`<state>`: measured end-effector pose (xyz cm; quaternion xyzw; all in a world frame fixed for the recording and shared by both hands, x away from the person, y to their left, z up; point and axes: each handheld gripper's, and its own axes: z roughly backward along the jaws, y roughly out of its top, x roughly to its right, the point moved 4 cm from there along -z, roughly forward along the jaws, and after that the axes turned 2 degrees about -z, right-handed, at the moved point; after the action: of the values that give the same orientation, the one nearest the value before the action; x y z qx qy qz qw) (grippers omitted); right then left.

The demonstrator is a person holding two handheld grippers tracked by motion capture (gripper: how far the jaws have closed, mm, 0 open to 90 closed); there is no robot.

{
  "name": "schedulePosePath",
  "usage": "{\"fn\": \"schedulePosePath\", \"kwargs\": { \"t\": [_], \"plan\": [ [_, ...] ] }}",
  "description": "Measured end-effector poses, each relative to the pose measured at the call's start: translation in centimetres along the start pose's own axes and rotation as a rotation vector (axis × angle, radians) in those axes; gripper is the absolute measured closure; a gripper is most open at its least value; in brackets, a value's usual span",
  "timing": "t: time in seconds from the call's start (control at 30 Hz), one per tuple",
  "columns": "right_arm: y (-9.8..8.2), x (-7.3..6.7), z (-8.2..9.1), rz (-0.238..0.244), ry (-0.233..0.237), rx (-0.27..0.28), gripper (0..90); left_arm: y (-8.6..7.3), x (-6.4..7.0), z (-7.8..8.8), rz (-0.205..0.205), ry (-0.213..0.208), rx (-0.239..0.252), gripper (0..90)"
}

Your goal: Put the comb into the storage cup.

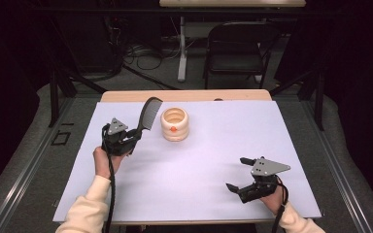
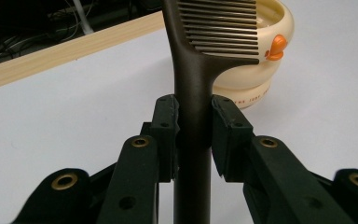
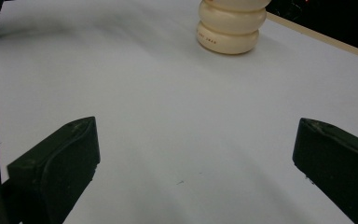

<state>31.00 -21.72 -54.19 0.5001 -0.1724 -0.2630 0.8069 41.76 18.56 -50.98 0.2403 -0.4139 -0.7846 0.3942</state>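
The jaws of the left gripper (image 2: 193,126) are squeezed tight on the handle of a comb (image 2: 193,84). The two black pads press on the handle from both sides. The comb is dark brown, with a long smooth handle and a row of thin teeth at the top end. In the high view the comb (image 1: 147,116) stands up from the left gripper (image 1: 135,133) and leans toward the far side of the worktop (image 1: 213,145), above its white cover.

Just beside the comb's teeth sits a cream cup (image 1: 174,124) made of round rings stacked up, with a small orange bit on its side. It stands on the worktop near the far edge. There is small red writing around the bottom ring (image 3: 207,41), but it is too tiny and blurry to read.

The jaws of the right gripper (image 3: 193,158) are wide apart with nothing between them. In the high view the right gripper (image 1: 238,174) is low over the near right part of the worktop, well apart from the cup and the comb.
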Motion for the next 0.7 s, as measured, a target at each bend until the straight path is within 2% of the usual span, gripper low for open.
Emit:
{"fn": "schedulePosePath", "kwargs": {
  "t": [0.13,0.33,0.7],
  "plan": [
    [0.0,0.0,0.0,0.000,-0.002,0.000,0.1,0.3,-0.1,-0.1,-0.012,-0.004,0.007,72.8],
    [0.0,0.0,0.0,-0.002,-0.001,-0.001,0.1,0.9,-0.4,-0.1,-0.006,-0.001,0.029,72.8],
    [-0.1,0.0,0.0,-0.003,-0.001,-0.001,0.1,1.7,-0.6,-0.3,-0.010,-0.007,0.039,72.8]
  ]
}}
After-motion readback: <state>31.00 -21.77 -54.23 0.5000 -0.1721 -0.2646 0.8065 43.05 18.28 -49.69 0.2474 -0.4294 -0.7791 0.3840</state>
